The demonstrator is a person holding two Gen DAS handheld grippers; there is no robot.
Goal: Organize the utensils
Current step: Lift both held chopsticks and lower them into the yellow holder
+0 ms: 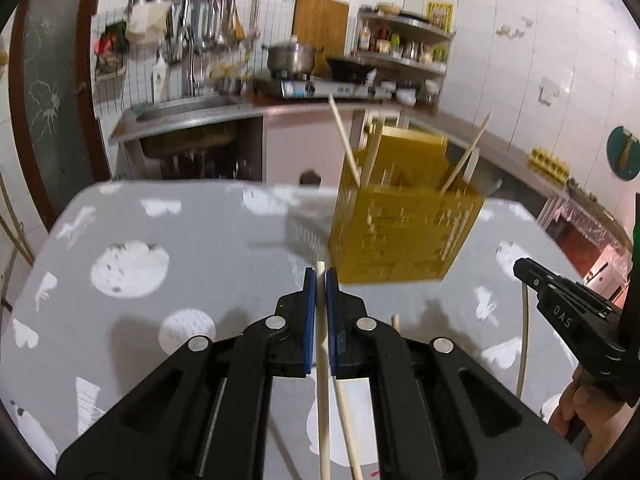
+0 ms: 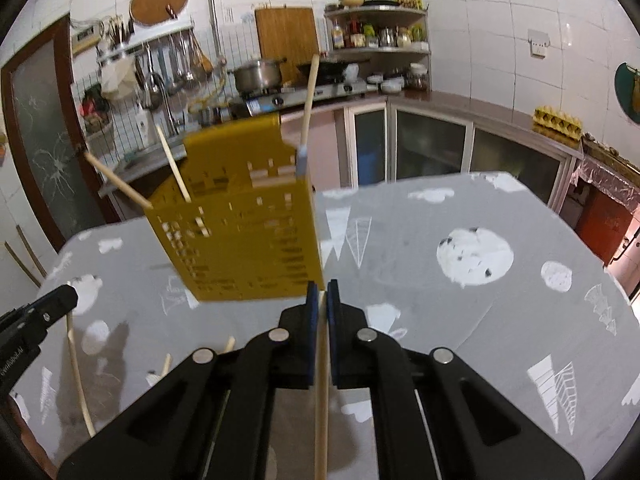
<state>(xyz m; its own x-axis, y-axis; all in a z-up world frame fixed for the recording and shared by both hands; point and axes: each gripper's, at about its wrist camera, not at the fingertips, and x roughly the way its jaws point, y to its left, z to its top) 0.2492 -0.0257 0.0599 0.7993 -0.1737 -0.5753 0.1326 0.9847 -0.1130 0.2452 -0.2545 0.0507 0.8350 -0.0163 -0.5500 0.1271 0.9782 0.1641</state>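
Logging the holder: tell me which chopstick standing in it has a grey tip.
The tall chopstick at the yellow holder's right corner; its lower end is grey, unlike the plain ones on the left.

home kitchen | gas stove (image 2: 298, 94) | sink (image 1: 188, 106) | spice shelf (image 2: 378, 36)

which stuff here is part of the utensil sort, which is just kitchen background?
In the job:
- yellow holder with chopsticks in it
- chopstick in left tongs
- chopstick in right tongs
- loose chopsticks on table

Background:
- pot
- cutting board
- spice shelf
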